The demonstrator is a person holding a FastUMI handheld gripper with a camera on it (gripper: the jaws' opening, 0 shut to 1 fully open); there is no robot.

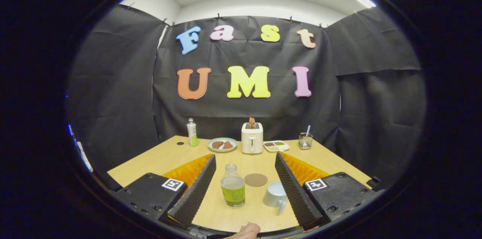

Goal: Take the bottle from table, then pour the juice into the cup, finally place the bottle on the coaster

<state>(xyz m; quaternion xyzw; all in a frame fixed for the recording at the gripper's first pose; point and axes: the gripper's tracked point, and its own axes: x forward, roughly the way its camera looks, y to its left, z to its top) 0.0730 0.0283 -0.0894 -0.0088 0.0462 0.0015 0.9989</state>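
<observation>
Step one for me: the grab hasn't happened yet. My tool (244, 190) is spread wide, holding nothing. The bottle (232, 186) stands upright on the bench (158, 162) between the fingers, nearer the left one and touching neither, green juice in its lower part. The cup (275, 195) sits just beside it at 3 o'clock, close to the right finger, handle toward me. The coaster (256, 179) lies bare at 1 o'clock from the bottle, a bit beyond it. Next I reckon I shift a touch left to centre the bottle, then clamp on its body without nudging the cup.
</observation>
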